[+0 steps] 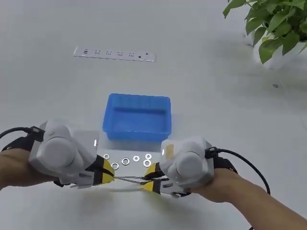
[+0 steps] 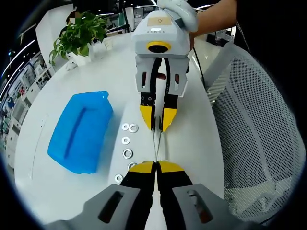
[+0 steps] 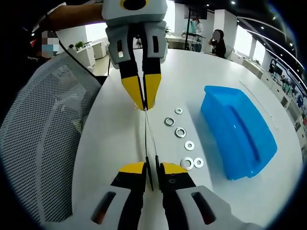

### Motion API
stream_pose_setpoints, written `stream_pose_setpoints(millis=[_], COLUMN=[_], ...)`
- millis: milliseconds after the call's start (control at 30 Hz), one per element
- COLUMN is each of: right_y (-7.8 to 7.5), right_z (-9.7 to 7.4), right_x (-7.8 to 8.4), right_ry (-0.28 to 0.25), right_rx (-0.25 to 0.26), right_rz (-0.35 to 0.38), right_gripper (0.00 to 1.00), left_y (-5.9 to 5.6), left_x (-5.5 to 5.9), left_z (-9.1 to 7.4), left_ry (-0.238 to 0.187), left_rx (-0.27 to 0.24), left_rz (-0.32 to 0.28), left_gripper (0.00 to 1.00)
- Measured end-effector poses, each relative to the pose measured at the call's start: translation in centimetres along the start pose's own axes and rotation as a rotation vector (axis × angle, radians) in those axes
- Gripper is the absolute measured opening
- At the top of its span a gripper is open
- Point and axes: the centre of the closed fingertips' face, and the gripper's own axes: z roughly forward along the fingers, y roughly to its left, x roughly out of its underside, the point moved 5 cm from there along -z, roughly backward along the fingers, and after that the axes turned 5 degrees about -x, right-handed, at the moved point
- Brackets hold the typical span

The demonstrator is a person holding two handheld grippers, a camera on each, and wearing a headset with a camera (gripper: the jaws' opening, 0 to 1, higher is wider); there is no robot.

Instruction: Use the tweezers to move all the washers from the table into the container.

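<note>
Lying just beside the blue container [image 1: 137, 117] are 6 washers [image 1: 125, 161].

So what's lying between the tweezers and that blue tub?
Six loose washers on the white table, between the tweezers and the blue tub, plain in the head view.

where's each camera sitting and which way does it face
Head view: on the headset, looking down at bin and washers; both forearms show.
Left gripper view: on left hand-held gripper, facing right hand-held gripper; own jaws at bottom.
Right gripper view: the reverse, own jaws at bottom.
Shared: tweezers held between both, bin, washers.
</note>
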Motion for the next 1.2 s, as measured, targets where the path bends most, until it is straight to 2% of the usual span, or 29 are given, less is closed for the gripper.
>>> stream_pose_setpoints(millis=[300,633,800,1200], right_y=[0.1,0.1,0.1,0.3], right_z=[-0.4,-0.8,-0.7,-0.6], right_x=[-0.3,-1.2,-1.5,-1.7], right_ry=[-0.001,-0.032,-0.051,-0.080], right_rx=[0.010,0.026,0.027,0.031], right_rz=[-0.034,-0.059,-0.060,-0.051], right_gripper=[0.11,0.10,0.10,0.10], left_y=[0.2,0.5,0.4,0.3], left_x=[-1.7,-3.7,-4.6,-5.7], left_z=[-1.1,-2.6,-2.9,-2.8], left_ry=[-0.038,-0.082,-0.102,-0.129], left_rx=[-0.009,-0.015,-0.014,-0.006], left_rz=[0.020,0.043,0.051,0.062], left_gripper=[0.05,0.05,0.05,0.05])
